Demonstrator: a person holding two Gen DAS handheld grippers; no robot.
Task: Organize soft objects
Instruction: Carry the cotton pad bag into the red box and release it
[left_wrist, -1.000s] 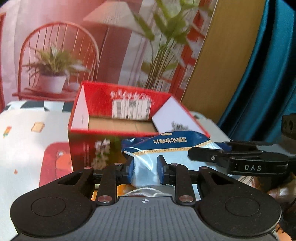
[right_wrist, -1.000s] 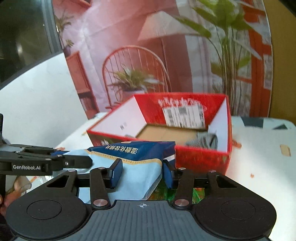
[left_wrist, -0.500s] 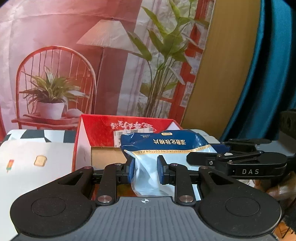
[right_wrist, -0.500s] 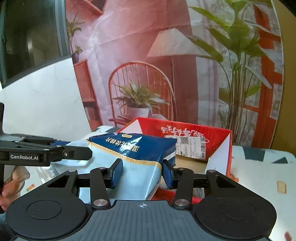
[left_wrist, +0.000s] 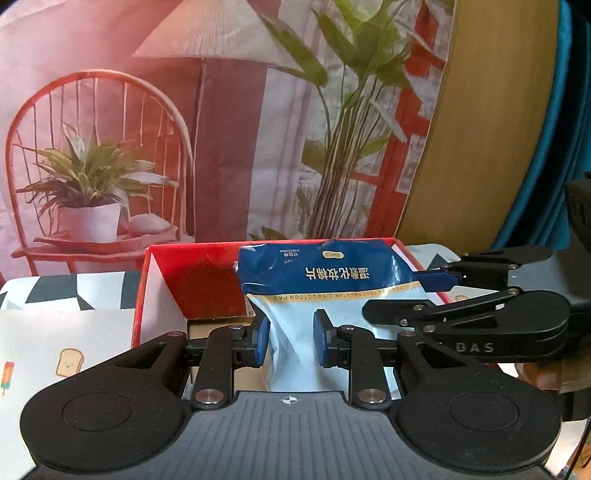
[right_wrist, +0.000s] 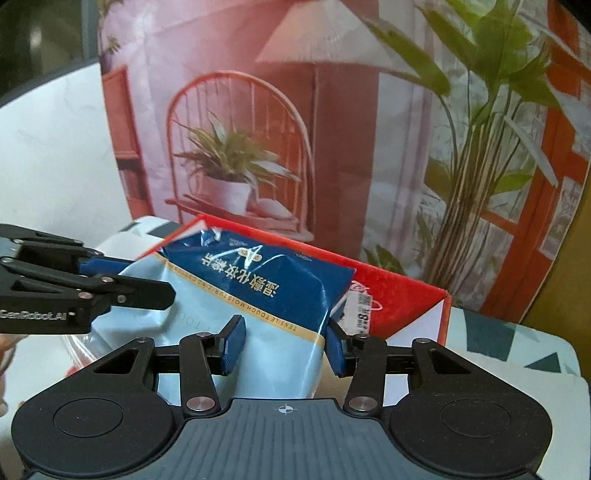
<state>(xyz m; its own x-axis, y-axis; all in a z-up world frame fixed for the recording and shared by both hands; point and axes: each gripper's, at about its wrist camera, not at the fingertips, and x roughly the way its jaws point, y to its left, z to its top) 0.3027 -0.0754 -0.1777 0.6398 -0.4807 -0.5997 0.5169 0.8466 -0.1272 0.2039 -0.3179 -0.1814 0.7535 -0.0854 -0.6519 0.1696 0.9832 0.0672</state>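
I've got the blue-and-white cotton pad bag (left_wrist: 325, 280) held up over the open red box (left_wrist: 207, 284), one gripper on each side. My left gripper (left_wrist: 289, 341) has its jaws pinched on the pale lower part of the bag. My right gripper (right_wrist: 284, 341) has its jaws clamped across the bag's other side. The box sits on the patterned surface (left_wrist: 48, 343), backdrop (left_wrist: 229, 122) behind it.

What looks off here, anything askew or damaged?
Only the cotton pad bag: crumpled and pinched between both claws, left claw and right claw, held above the open red box, print upside down to the cameras. No tear or spill visible.
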